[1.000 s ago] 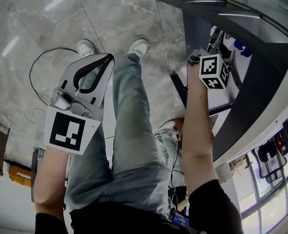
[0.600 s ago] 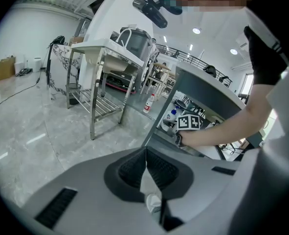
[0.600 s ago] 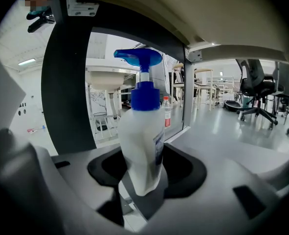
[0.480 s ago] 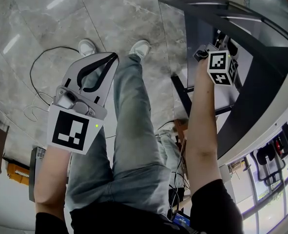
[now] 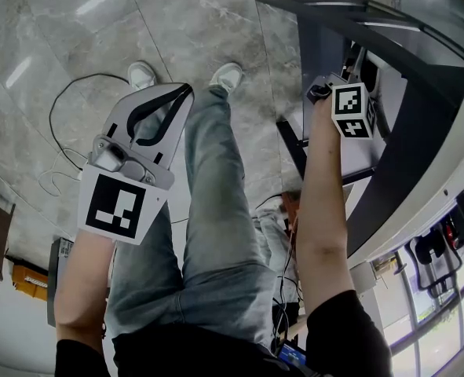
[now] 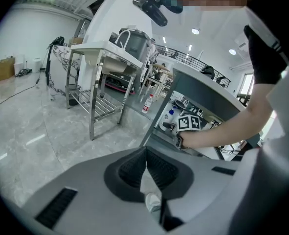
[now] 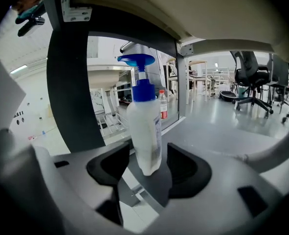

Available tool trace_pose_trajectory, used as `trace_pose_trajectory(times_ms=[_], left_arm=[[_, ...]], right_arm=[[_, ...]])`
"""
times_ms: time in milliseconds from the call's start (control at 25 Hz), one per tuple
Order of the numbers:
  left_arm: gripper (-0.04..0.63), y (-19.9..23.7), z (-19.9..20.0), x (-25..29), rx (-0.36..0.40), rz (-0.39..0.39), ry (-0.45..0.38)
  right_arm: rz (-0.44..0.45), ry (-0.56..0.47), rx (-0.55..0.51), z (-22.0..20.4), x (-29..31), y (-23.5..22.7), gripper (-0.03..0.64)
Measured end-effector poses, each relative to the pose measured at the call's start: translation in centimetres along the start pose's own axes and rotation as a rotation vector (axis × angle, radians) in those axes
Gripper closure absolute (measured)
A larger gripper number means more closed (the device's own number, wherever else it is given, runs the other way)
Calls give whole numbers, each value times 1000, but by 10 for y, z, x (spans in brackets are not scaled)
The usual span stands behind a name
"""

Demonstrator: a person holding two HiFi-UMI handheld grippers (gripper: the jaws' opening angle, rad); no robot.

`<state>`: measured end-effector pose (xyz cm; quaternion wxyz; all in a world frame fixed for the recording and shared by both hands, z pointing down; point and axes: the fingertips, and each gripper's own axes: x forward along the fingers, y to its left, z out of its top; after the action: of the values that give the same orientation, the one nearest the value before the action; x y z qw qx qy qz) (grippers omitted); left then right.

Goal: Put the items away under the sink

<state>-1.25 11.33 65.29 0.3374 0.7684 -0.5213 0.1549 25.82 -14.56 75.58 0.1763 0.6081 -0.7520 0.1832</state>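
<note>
**Right gripper view.** The right gripper [image 7: 149, 169] points in under the bench [image 7: 208, 13], whose pale underside fills the 12 o'clock part of the frame. A dark upright post [image 7: 68, 82] stands at 9 o'clock. The jaws stand apart and have just been opening. Between them is the white spray bottle [image 7: 144, 126] with a blue pump head, its base on a dark shelf plate [image 7: 156, 192]. A narrow gap shows beside the pad at 3 o'clock; the pad at 9 o'clock lies close to the bottle wall, with no visible squeeze. A small red-labelled bottle [image 7: 162, 104] stands behind the spray bottle, at its 2 o'clock.

**Left gripper view.** The left gripper [image 6: 145, 150] has its jaws together at the tips, with nothing between them. Past the pads, at 6 o'clock, a white shoe [image 6: 153, 200] shows. At 2 o'clock the person's right forearm reaches under the grey bench top, bearing the marker cube [image 6: 189, 123]. A steel table [image 6: 100, 53] with a wire lower shelf stands on the marble floor [image 6: 46, 131] at 10 o'clock.

**Head view.** The left gripper hangs over the floor at 9 o'clock, well apart from the bench. The right gripper is at 2 o'clock, its jaws reaching into the dark bench frame below the sink. A black cable [image 5: 67, 100] loops across the floor at 10 o'clock.
</note>
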Motion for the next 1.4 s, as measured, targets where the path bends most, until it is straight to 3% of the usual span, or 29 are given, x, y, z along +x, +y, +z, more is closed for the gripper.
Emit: trace_pose_trajectory(times_ms=[360, 440, 600, 800, 1000, 1200, 1400], left_arm=[[572, -4, 13, -16, 28, -25, -26], [572, -6, 18, -24, 40, -33, -34], [572, -7, 30, -44, 65, -40, -50], [572, -4, 45, -74, 89, -29, -69], [572, 2, 73, -106, 91, -4, -113], [572, -2, 99, -134, 39, 19, -137], [572, -6, 142, -161, 78, 18, -175]], right_arm=[[49, 53, 34, -15, -53, 39, 390], [88, 62, 25, -11, -69, 55, 393], [198, 68, -8, 4, -104, 96, 463], [331, 53, -25, 36, -148, 148, 538], [472, 68, -58, 74, -177, 205, 560], [555, 69, -106, 121, -213, 247, 566], [593, 53, -111, 174, -247, 274, 568]])
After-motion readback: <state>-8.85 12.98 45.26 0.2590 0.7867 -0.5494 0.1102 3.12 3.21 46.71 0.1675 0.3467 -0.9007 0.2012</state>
